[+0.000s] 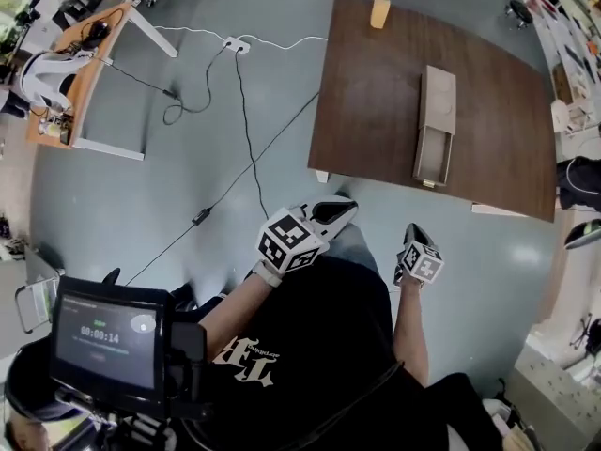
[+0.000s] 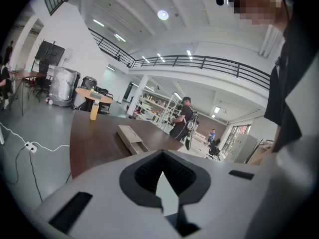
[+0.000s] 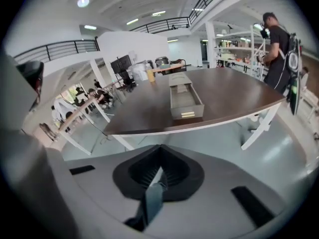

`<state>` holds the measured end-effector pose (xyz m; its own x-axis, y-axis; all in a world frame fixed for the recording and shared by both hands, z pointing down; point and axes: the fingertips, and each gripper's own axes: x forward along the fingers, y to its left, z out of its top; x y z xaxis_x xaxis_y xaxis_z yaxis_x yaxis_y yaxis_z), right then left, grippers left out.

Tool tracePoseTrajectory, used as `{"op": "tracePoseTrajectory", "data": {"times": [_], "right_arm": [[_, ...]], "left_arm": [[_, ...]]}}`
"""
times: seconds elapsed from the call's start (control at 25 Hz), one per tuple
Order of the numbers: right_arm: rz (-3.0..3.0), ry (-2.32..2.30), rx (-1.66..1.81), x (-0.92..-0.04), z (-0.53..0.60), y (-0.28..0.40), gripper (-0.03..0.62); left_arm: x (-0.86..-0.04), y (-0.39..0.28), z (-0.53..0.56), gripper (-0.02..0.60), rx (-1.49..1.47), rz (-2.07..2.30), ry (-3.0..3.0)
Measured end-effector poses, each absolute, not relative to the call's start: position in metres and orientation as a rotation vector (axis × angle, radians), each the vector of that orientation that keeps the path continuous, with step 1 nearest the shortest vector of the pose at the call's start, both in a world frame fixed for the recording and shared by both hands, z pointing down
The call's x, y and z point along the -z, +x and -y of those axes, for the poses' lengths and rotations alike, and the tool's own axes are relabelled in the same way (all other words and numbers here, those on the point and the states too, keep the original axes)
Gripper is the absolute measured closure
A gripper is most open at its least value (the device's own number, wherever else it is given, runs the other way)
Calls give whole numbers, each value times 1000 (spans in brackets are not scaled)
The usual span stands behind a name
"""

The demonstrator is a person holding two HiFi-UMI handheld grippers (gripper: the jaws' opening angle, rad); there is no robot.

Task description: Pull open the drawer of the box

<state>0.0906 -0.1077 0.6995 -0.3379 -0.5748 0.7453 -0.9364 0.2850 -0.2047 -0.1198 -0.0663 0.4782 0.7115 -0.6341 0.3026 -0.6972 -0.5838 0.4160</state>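
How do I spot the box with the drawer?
Find the big dark brown table. On it lies a long, flat tan box, its drawer pulled out toward the near edge. The only other thing there is an upright orange bottle.

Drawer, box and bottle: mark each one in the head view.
drawer (image 1: 433, 156), head view, on its open inside.
box (image 1: 439, 97), head view, on its top face.
bottle (image 1: 379, 11), head view, on its body.

— Unreadable on the desk (image 1: 376, 111)?
— Bottle (image 1: 379, 9) at the far corner: label too small.
— Hidden?
— From the left gripper view, floor of the drawer (image 2: 137, 147) behind its own wall.
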Motion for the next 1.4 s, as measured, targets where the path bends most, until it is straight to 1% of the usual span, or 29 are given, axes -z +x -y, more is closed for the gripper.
{"op": "tracePoseTrajectory", "data": {"times": [0.2, 0.48, 0.68, 0.8, 1.0, 1.28, 1.4], "right_arm": [[2215, 1257, -927, -658, 60, 64, 606], [2462, 1138, -879, -595, -3, 36, 606], [2555, 1111, -771, -538, -30, 20, 606], [2571, 1126, -743, -521, -54, 29, 606], [2521, 1165, -753, -523, -89, 64, 606], [2512, 1167, -722, -502, -105, 64, 606], [2521, 1149, -721, -501, -124, 87, 606]], "left_arm": [[-479, -123, 26, 577, -160, 1005, 2410], [-491, -117, -46, 577, -129, 980, 2382], [-498, -120, -74, 577, -117, 948, 2340], [-504, -109, -89, 577, -128, 909, 2339], [-500, -75, -107, 577, -126, 826, 2392], [-494, -79, -102, 577, -106, 823, 2397], [-493, -57, -112, 577, -109, 841, 2405]]}}
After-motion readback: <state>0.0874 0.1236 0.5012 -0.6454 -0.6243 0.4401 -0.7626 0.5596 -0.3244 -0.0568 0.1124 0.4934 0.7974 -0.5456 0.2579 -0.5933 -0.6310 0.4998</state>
